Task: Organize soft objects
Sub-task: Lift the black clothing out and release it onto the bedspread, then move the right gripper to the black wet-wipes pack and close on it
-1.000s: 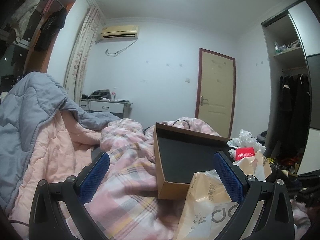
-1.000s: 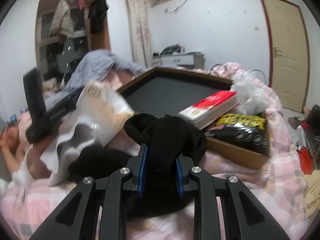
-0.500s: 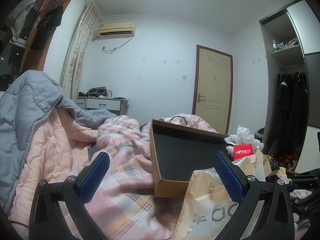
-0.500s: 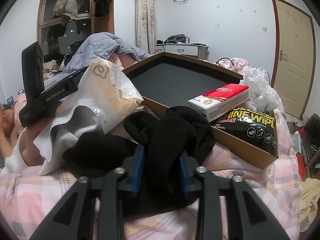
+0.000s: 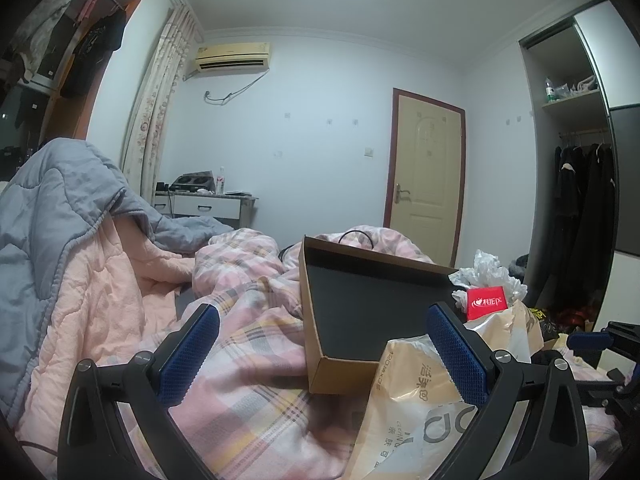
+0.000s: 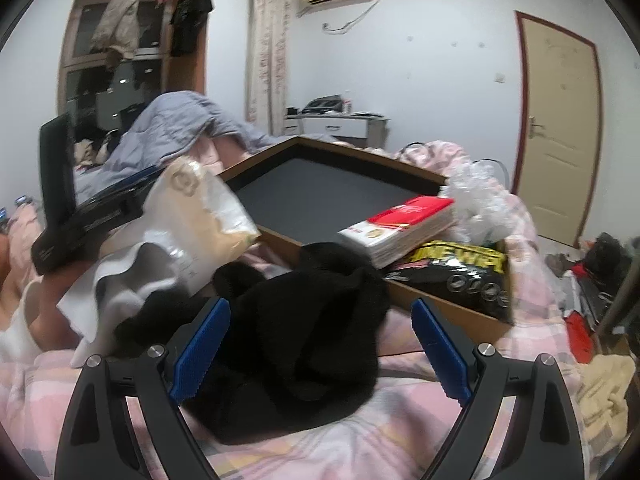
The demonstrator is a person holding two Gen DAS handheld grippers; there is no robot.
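Since a second ago: my right tool (image 6: 320, 344) has let go of the black knit garment (image 6: 304, 344), which it was pinching then; my left tool (image 5: 322, 354) has not shifted.

Left wrist view, left tool: I see its blue pads spread wide with nothing gripped. The right-hand pad sits in front of the beige plastic pack (image 5: 420, 408), but I cannot tell whether it touches it.

Left wrist view, box: the brown cardboard box (image 5: 340, 376) with a dark inner floor lies on the pink plaid bedding (image 5: 248, 392), just behind the pack.

Left wrist view, box contents: a red tissue pack (image 5: 486, 302) and crumpled white plastic (image 5: 488, 272) show at its far right end.

Left wrist view, bed: a grey and peach quilt (image 5: 68, 240) is heaped at the left.

Right wrist view, right tool: its jaws are opening and already stand wide. The garment lies slumped between them on the bedding (image 6: 392, 440), its upper edge against the box's near wall (image 6: 452, 312); the pads do not press it.

Right wrist view, box contents: the red and white tissue pack (image 6: 400, 224) lies on a black and yellow wipes pack (image 6: 460, 272), with the crumpled plastic (image 6: 480, 200) behind.

Right wrist view, left side: the beige pack (image 6: 192, 216) leans over the box's left edge, with the black body of my other tool (image 6: 76, 224) beside it.
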